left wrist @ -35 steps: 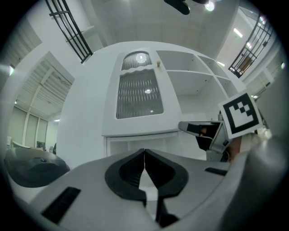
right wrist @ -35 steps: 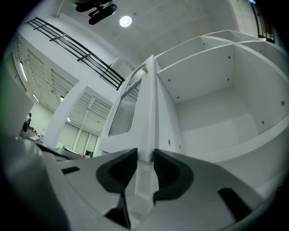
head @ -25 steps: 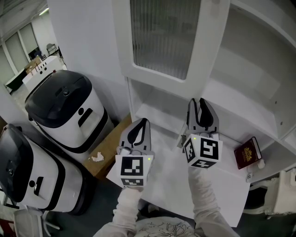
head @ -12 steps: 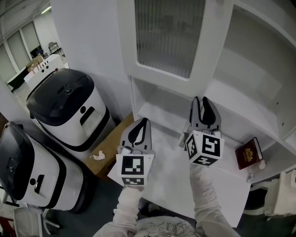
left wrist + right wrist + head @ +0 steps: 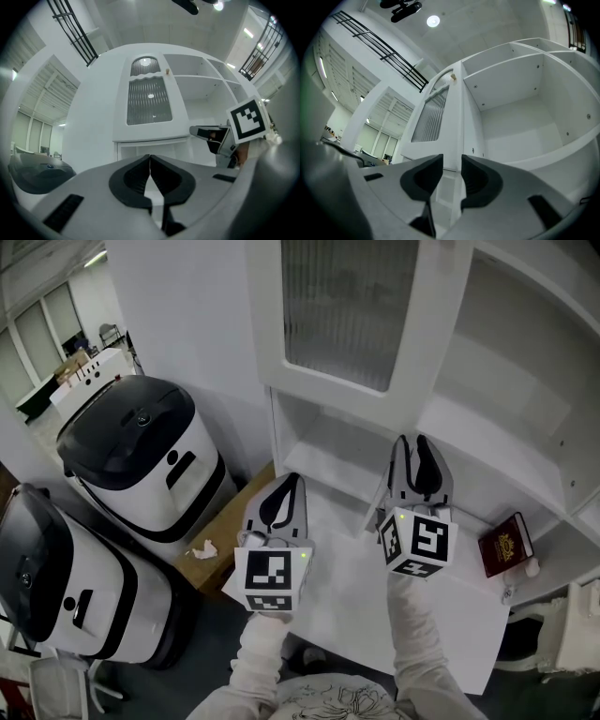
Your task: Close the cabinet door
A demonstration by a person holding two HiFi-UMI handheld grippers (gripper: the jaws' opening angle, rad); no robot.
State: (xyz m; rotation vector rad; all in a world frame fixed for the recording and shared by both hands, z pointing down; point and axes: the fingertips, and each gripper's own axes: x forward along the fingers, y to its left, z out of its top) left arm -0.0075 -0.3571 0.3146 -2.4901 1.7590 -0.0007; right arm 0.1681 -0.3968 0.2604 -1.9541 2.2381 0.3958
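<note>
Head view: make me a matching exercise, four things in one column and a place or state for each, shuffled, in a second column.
1. left gripper
2. right gripper
3. red book
4. black-lidded bin nearest the cabinet

A. lies on a cabinet shelf
B. jaws together
C. stands on the floor
D. jaws apart, nothing gripped

Pairs: 1-B, 2-D, 3-A, 4-C

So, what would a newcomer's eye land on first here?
The open cabinet door, with its ribbed glass pane, fills the top centre above the left gripper and right gripper. Two black-topped white units stand at left; a red booklet lies low at right.
</note>
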